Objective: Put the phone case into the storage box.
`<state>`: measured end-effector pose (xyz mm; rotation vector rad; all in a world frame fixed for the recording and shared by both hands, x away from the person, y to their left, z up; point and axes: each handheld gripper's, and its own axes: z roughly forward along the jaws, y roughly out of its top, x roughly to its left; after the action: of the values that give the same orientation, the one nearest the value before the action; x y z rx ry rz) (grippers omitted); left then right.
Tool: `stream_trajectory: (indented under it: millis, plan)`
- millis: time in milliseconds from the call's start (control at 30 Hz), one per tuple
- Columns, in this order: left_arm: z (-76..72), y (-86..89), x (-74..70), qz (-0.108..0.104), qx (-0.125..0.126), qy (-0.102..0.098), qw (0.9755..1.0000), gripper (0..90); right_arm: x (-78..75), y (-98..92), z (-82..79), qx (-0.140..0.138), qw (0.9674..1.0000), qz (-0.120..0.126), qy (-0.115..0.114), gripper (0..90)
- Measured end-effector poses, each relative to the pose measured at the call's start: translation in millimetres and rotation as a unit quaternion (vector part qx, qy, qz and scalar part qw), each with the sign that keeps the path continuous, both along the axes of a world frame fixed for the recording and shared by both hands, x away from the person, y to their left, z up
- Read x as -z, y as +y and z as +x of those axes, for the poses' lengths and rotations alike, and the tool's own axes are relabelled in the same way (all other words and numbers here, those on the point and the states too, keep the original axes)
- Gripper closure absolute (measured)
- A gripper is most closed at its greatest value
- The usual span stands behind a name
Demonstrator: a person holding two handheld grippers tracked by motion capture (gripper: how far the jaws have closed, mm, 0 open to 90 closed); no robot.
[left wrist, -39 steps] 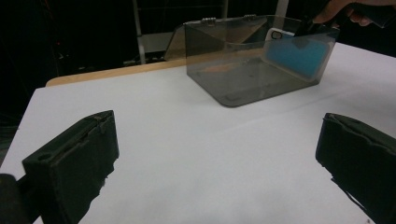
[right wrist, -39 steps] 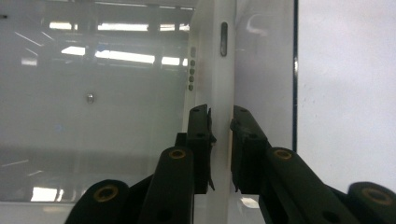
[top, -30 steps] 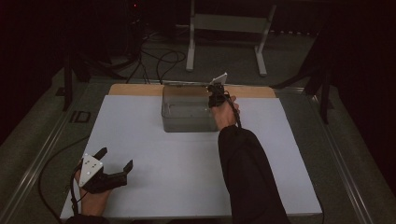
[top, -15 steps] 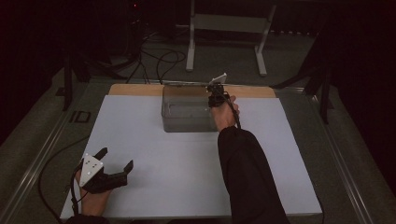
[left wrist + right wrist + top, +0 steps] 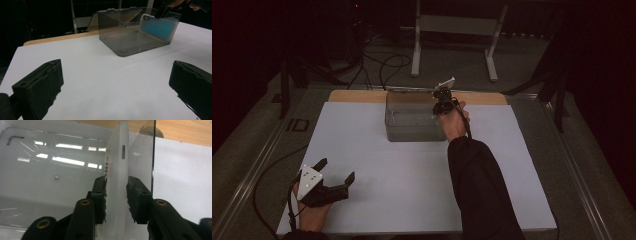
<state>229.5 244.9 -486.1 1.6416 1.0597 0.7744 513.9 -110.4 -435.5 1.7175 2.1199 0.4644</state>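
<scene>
The right gripper (image 5: 116, 195) reaches into a clear plastic box (image 5: 412, 120); a white phone case (image 5: 116, 170) stands on edge between its jaws, which have just been opening — slim gaps show beside both pads. The left gripper (image 5: 334, 172) rests on the white table (image 5: 412, 170), jaws spread wide.

White table (image 5: 377, 165) lies open; the clear bin's (image 5: 412, 120) walls probably hem the phone (image 5: 116, 170).

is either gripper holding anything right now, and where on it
Nothing is held. The right gripper straddles the phone's edge inside the clear box, jaws just opened; left gripper open.
</scene>
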Motion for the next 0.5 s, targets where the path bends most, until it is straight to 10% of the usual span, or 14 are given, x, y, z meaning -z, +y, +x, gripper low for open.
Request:
stream_trajectory:
  millis: [500]
  plan:
    - [0.5, -0.8, 0.7, 0.002, 0.002, 0.002, 1.0000, 0.3, -6.3, -0.7, -6.6, -0.039, 0.9990, 0.005, -0.020, 56.4]
